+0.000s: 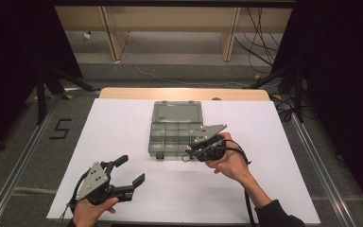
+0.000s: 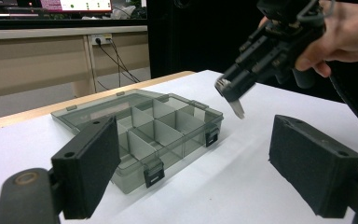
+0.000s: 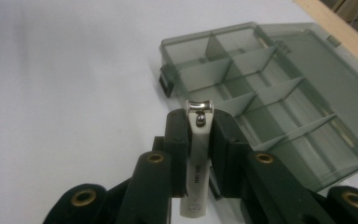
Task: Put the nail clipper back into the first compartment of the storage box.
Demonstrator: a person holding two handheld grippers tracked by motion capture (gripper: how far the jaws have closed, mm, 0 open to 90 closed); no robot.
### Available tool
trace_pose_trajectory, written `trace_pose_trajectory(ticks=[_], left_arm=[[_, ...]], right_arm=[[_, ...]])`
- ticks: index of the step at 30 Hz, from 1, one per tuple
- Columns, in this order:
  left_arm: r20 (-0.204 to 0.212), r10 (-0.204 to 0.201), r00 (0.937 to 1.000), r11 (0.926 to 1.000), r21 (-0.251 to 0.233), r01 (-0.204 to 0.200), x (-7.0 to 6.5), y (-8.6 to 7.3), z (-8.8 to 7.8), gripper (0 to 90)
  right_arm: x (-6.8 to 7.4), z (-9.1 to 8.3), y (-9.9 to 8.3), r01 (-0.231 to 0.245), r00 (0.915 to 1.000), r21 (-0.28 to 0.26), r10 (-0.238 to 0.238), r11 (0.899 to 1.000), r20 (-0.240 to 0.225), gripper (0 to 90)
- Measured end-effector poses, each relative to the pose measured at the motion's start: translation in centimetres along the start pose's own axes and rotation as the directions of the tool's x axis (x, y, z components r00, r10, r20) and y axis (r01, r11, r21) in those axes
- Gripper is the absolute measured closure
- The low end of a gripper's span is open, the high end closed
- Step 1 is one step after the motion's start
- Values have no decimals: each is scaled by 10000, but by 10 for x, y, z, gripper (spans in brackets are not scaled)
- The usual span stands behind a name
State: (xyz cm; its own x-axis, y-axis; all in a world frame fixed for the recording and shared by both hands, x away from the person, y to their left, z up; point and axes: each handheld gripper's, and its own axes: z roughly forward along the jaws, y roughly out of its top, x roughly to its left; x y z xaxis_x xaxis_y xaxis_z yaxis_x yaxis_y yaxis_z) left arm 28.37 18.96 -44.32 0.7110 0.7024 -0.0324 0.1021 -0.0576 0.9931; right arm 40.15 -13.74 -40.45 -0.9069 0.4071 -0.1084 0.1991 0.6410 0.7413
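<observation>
The right gripper (image 1: 192, 150) is clamped on a nail clipper (image 3: 197, 154) — its two pads press the clipper's flat sides, with the cutting end poking out past the jaws. From the left gripper view the clipper (image 2: 236, 107) hangs in the air, clear of the sheet, just beside the near right corner of the box (image 2: 168, 135). The box lies open on the white sheet (image 1: 123, 137), lid (image 1: 177, 112) folded flat behind it, and its compartments look empty as far as the pictures tell. The left gripper (image 1: 127, 172) rests low at the near left of the table, jaws spread wide with nothing between them, well apart from the box. So the pick-up looks done — the clipper is gripped and off the table. What seems left is to carry it over a compartment, let go, and probably close the lid.
</observation>
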Motion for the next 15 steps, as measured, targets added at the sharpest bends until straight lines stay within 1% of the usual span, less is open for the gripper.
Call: trace_pose_trajectory(ticks=[2,5,9,10,11,13,15], left_arm=[[4,15,10000,10000,4,-15,0,0,0,158],[4,0,10000,10000,2,0,0,0,0,158],[14,-9,10000,10000,1,9,0,0,0,158],[11,-42,10000,10000,11,42,0,0,0,158],[92,-119,9999,9999,-116,120,0,-1,1,158],[94,-122,9999,9999,-104,123,0,-1,1,158],[8,-87,10000,10000,37,87,0,-1,0,158]], right_arm=[[-4,0,5,0,10000,-61,1,10000,26,777],[-9,2,13,-55,9999,-310,59,9995,133,776],[-15,6,23,-116,9993,-552,135,9984,341,776],[-17,7,25,-175,9994,-561,192,9983,299,777],[-18,9,28,-194,9992,-582,214,9981,331,777],[-20,12,32,-220,9991,-584,241,9980,343,776],[-22,15,37,-231,9992,-537,247,9983,303,777]])
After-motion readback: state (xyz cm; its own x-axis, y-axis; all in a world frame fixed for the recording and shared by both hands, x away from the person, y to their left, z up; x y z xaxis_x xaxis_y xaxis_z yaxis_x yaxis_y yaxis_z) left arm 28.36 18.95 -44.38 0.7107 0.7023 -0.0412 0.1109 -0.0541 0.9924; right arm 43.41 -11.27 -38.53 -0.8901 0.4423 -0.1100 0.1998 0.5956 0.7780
